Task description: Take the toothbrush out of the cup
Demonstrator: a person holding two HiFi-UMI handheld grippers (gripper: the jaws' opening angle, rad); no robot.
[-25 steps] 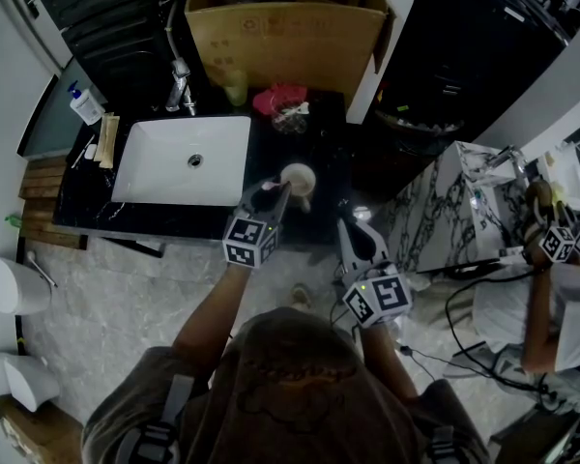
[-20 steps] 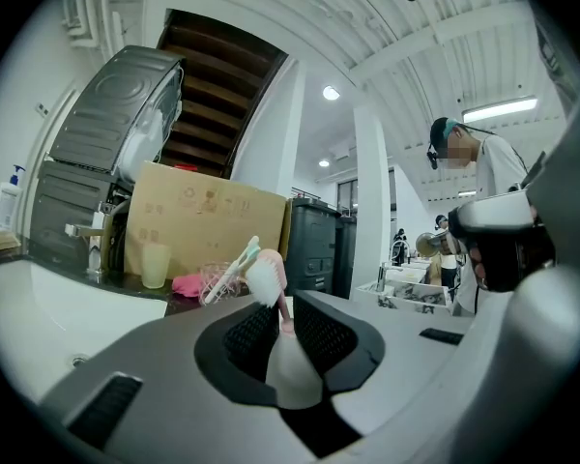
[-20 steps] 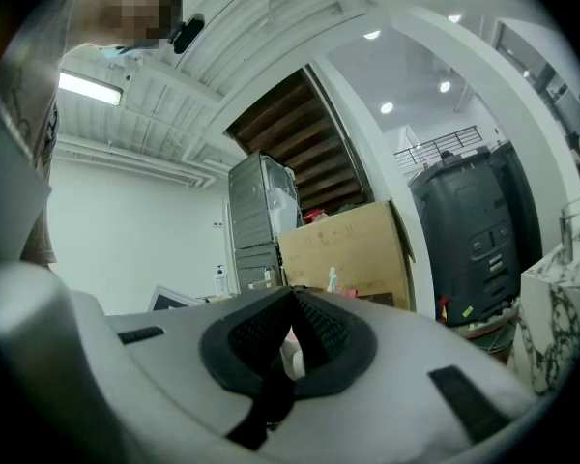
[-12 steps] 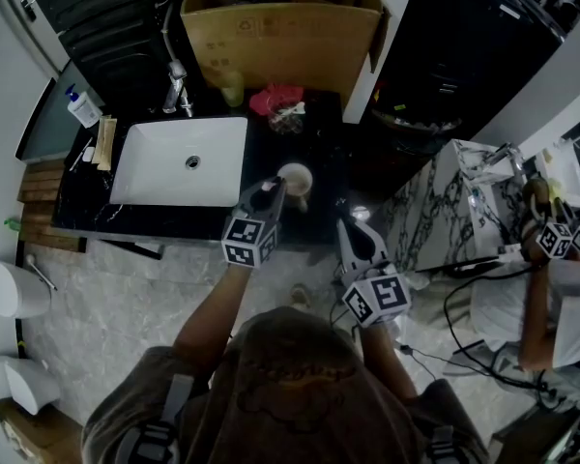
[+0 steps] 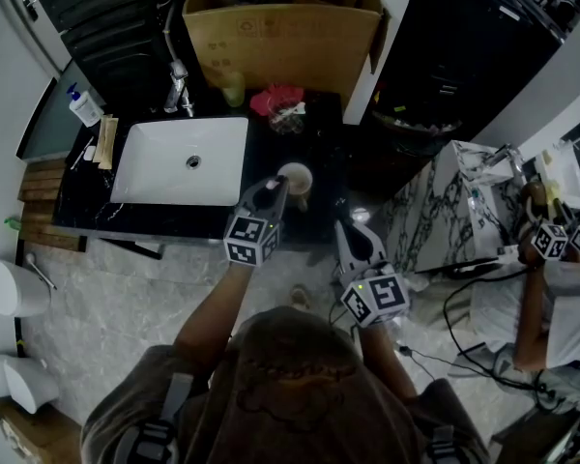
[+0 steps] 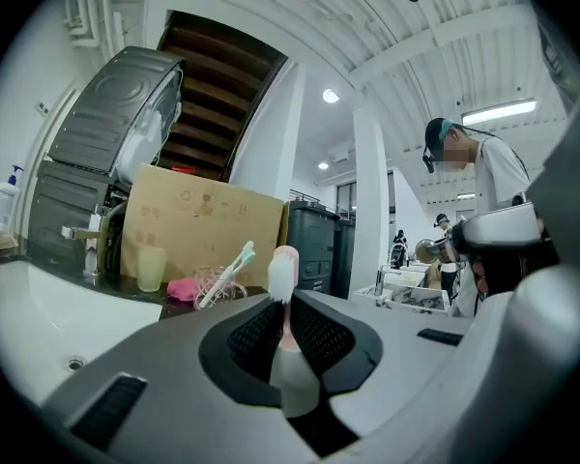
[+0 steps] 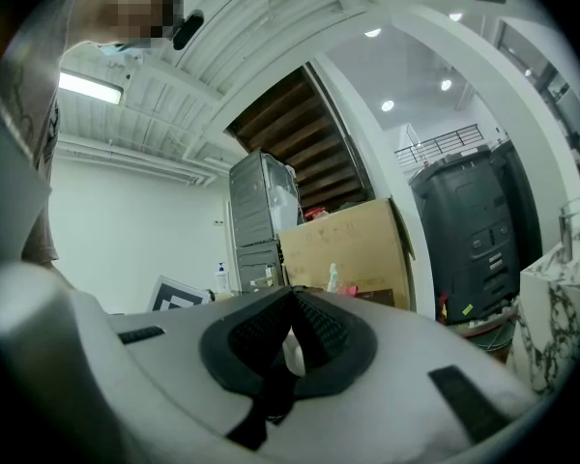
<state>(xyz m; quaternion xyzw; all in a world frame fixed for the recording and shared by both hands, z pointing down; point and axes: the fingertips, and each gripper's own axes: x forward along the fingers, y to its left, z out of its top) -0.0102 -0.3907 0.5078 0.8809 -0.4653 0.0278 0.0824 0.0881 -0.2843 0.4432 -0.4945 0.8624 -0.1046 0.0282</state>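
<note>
A cream cup [image 5: 298, 178] stands on the black counter [image 5: 329, 177], right of the sink. My left gripper [image 5: 274, 191] reaches level to the cup's left rim. In the left gripper view a pink toothbrush [image 6: 283, 271] with white bristles stands upright between the dark pads [image 6: 256, 332] of my left gripper [image 6: 285, 305]. Its jaws have just been closing and now pinch the handle. The brush's lower end is hidden. My right gripper [image 5: 347, 230] hangs at the counter's front edge, right of the cup, its jaws together [image 7: 295, 303] on nothing.
A white sink [image 5: 179, 160] with a faucet [image 5: 179, 85] fills the counter's left. Behind the cup are a cardboard box [image 5: 280, 32], a pale tumbler [image 5: 234, 90], a pink cloth [image 5: 278, 98] and a wire holder with another brush [image 6: 222, 276]. A second person [image 5: 551, 288] works at the far right.
The left gripper's jaws have drawn together on the toothbrush at the cup. Neither hand has shifted.
</note>
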